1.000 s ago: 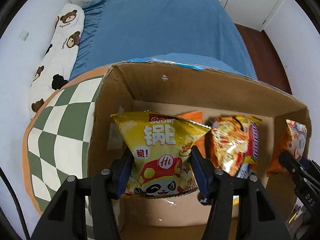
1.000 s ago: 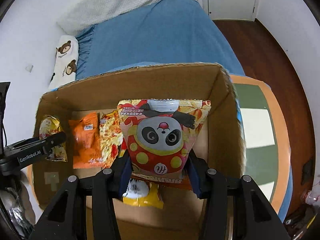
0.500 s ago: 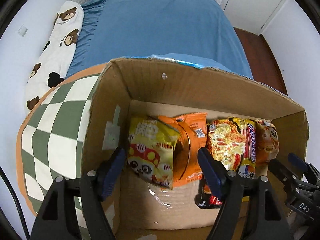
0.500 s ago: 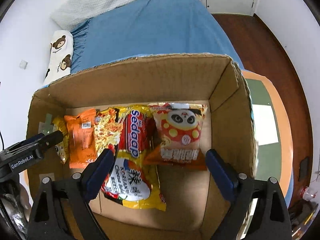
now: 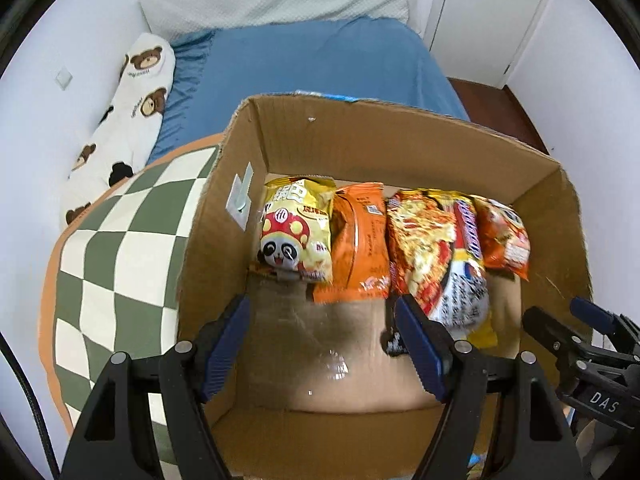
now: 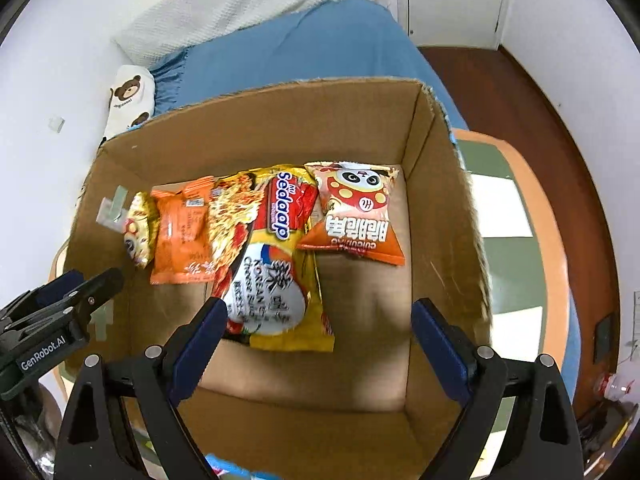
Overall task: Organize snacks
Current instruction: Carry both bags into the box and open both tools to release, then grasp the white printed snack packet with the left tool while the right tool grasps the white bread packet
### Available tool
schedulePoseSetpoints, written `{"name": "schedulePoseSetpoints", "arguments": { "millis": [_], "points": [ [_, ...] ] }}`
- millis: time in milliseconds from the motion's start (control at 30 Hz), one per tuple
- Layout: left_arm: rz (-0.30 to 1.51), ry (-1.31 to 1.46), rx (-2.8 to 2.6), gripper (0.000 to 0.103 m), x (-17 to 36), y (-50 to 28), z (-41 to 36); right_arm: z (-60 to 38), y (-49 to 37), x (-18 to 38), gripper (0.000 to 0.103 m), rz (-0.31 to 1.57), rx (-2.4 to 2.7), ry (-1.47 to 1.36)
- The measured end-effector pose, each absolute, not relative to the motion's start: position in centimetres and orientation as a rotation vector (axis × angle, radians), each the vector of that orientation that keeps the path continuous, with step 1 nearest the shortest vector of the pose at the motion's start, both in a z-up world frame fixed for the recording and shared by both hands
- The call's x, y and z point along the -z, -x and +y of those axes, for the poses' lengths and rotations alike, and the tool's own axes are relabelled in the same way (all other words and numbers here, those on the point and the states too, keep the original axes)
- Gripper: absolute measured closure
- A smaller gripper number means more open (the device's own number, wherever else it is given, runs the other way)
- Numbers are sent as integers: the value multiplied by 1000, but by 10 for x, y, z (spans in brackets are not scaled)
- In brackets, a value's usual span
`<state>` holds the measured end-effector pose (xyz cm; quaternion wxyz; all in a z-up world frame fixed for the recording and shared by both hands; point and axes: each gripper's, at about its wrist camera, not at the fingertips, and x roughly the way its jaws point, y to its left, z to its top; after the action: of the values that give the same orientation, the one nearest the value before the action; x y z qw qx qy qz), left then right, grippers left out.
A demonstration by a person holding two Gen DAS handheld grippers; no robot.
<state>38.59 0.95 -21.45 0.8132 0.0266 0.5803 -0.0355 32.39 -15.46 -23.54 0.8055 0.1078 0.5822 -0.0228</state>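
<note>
Left wrist view: left gripper [image 5: 322,336] spread wide, empty, above cardboard box [image 5: 400,152]. Yellow panda bag [image 5: 296,232], orange packet [image 5: 362,246], noodle pack [image 5: 436,256] lined against far wall.

Right wrist view: right gripper [image 6: 316,344] spread, empty. Red panda bag [image 6: 356,210] rightmost in row. Packing looks largely done; front half unfilled.

Snack packets [image 6: 256,236] fill the far half of the box floor in a row; the near half of the floor [image 6: 360,300] lies bare. Tall cardboard walls [image 6: 444,184] fence all sides, so the way in is from above.
</note>
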Motion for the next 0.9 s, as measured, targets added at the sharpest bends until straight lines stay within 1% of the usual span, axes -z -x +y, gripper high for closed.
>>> {"name": "schedulePoseSetpoints", "arguments": {
  "millis": [433, 700, 800, 900],
  "points": [
    [1079, -48, 123, 30, 147, -312, 12, -146, -242, 162, 8, 1079, 68, -190],
    [1021, -30, 157, 30, 111, -267, 15, -132, -197, 120, 8, 1008, 48, -192],
    [1008, -33, 161, 30, 103, -250, 17, -124, -180, 115, 8, 1005, 30, -206],
    [1033, -26, 153, 30, 109, -234, 27, -119, -163, 123, 8, 1033, 19, -225]
  ]
}}
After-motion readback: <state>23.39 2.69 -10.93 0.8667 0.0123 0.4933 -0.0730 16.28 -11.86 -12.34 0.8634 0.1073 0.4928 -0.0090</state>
